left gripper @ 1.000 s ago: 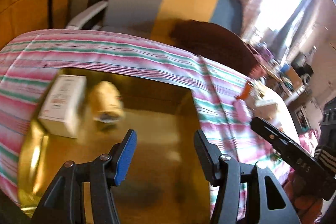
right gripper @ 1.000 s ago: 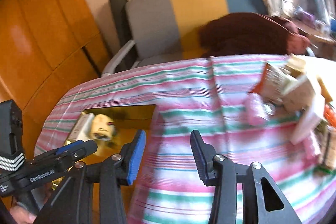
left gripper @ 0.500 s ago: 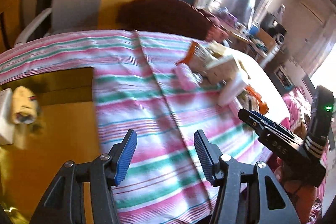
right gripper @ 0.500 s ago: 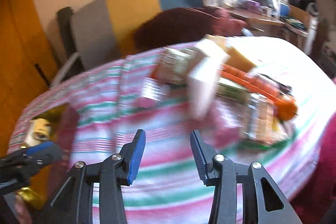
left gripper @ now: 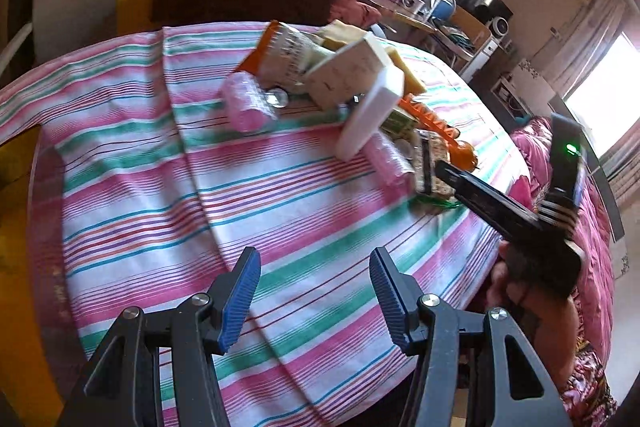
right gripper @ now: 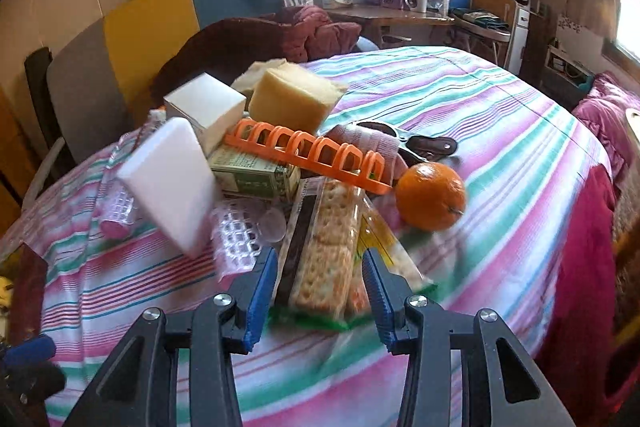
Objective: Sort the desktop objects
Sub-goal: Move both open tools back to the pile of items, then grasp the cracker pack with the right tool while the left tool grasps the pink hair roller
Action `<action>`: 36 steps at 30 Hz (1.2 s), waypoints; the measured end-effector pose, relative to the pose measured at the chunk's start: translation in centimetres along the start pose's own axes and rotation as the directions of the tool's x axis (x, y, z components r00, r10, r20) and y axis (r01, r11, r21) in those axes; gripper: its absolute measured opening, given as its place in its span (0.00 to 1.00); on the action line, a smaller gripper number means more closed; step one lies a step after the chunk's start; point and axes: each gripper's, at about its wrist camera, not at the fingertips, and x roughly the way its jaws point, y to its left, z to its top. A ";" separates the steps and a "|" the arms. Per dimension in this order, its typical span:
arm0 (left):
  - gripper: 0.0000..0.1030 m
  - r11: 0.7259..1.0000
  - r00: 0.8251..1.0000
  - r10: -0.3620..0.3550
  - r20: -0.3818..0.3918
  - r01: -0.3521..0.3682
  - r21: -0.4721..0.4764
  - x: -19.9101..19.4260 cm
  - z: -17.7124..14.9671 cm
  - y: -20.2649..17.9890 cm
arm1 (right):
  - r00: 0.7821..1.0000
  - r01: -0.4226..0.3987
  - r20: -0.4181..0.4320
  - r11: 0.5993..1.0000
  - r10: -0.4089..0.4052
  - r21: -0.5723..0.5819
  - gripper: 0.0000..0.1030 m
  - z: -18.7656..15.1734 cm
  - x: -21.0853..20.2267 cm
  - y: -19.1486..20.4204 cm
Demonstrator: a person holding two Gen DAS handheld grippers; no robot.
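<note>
My left wrist view looks steeply down past the left tool (left gripper: 314, 297) onto the striped cloth (left gripper: 280, 195) on the bench, with the pile of objects (left gripper: 352, 95) well ahead. My right wrist view sits much nearer that pile (right gripper: 288, 167), the right tool (right gripper: 320, 291) framing the cracker packet (right gripper: 324, 247). Both views share the pile, the orange (right gripper: 430, 195) and the colour-block chair (right gripper: 160, 27) behind; the left view also catches the right tool (left gripper: 500, 203) from the side.

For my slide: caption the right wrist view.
Open right gripper approaches cracker packet in a pile beside an orange on striped cloth.
</note>
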 end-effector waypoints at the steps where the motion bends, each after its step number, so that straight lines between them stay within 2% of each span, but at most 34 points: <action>1: 0.56 1.000 1.000 -0.001 -0.002 0.001 0.008 0.2 0.2 -0.4 | 1.000 -0.008 -0.019 1.000 0.008 0.001 0.44 0.2 0.7 0.1; 4: 0.56 1.000 1.000 -0.004 -0.006 0.004 0.020 0.7 0.6 -1.3 | 0.998 -0.036 -0.047 0.999 0.037 0.008 0.44 0.5 1.8 0.3; 8: 0.56 1.000 1.000 -0.010 -0.025 0.011 0.026 1.7 1.1 -2.2 | 1.000 -0.010 -0.030 0.997 0.008 -0.070 0.44 0.7 2.6 1.0; 12: 0.56 0.999 0.999 -0.015 -0.043 0.017 0.045 2.8 1.6 -3.5 | 1.000 -0.026 -0.015 0.991 0.025 -0.130 0.40 0.3 2.4 0.8; 18: 0.56 0.998 0.997 -0.038 -0.064 0.041 0.043 5.0 3.3 -5.2 | 0.996 -0.088 -0.036 0.993 0.086 -0.078 0.36 -0.3 1.3 -1.6; 26: 0.56 0.999 0.995 -0.032 -0.092 0.030 -0.019 9.0 6.4 -7.1 | 0.988 -0.152 -0.035 0.988 0.151 -0.017 0.34 -1.7 -0.1 -3.2; 32: 0.56 0.999 0.990 0.019 -0.140 -0.024 -0.034 12.6 7.9 -7.7 | 0.983 -0.180 -0.031 0.984 0.180 -0.013 0.33 -2.2 -0.5 -3.7; 36: 0.56 0.998 0.989 0.028 -0.148 -0.035 -0.044 13.9 8.3 -7.6 | 0.980 -0.196 -0.031 0.981 0.196 -0.004 0.33 -2.3 -0.4 -3.9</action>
